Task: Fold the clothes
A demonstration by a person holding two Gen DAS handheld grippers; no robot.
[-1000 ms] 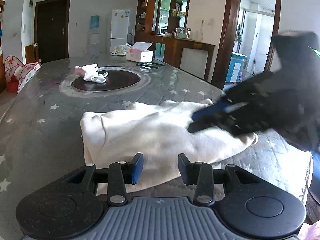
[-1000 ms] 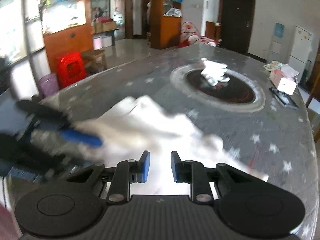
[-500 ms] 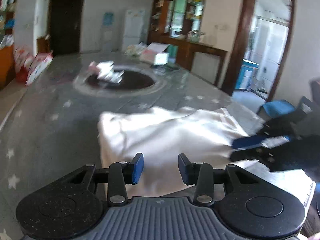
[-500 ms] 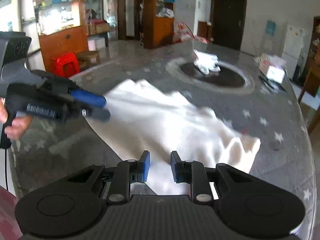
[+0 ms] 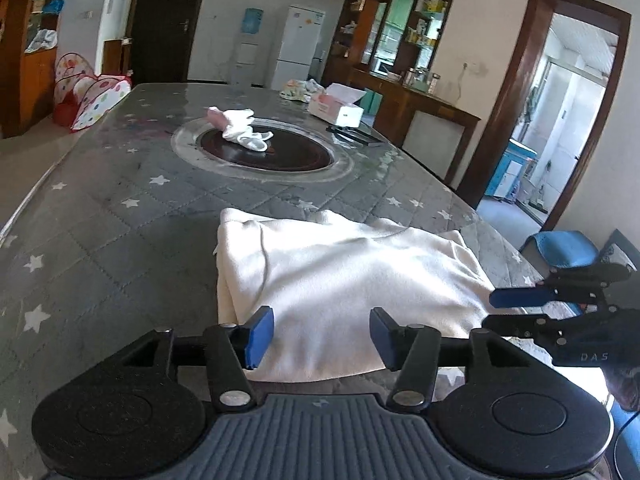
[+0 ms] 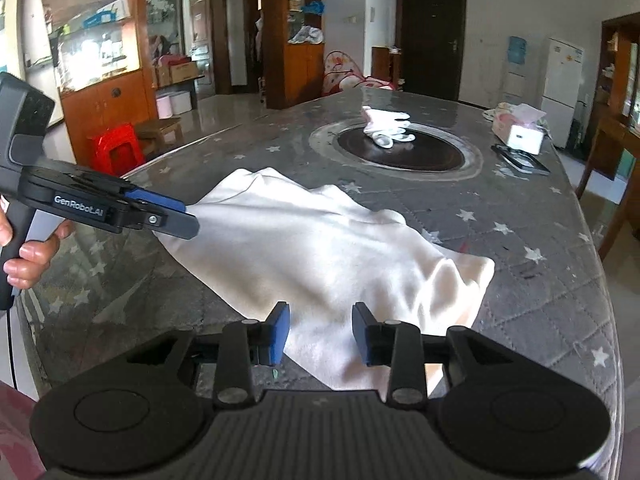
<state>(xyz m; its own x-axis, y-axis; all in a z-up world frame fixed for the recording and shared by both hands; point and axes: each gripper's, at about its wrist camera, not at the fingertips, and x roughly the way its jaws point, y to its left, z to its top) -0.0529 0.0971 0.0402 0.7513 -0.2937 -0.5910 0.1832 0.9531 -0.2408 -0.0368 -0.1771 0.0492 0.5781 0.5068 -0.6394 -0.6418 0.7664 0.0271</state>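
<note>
Cream garment (image 5: 344, 280) lies folded at lower centre on table (image 5: 120, 216). Left view: left gripper (image 5: 322, 334) jaws opening, nothing pinched; a skewed regrip could drag layers. Right view: right gripper (image 6: 320, 332) also opening, unloaded; loose right corner may unfold.

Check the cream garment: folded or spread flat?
Folded. The cream garment lies doubled on the table, layered edges along its left side.

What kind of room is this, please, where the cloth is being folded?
Most likely the dining room of a home: a large round dining table with a turntable in its middle, a white fridge by the far wall, and wooden cabinets full of household goods.
</note>
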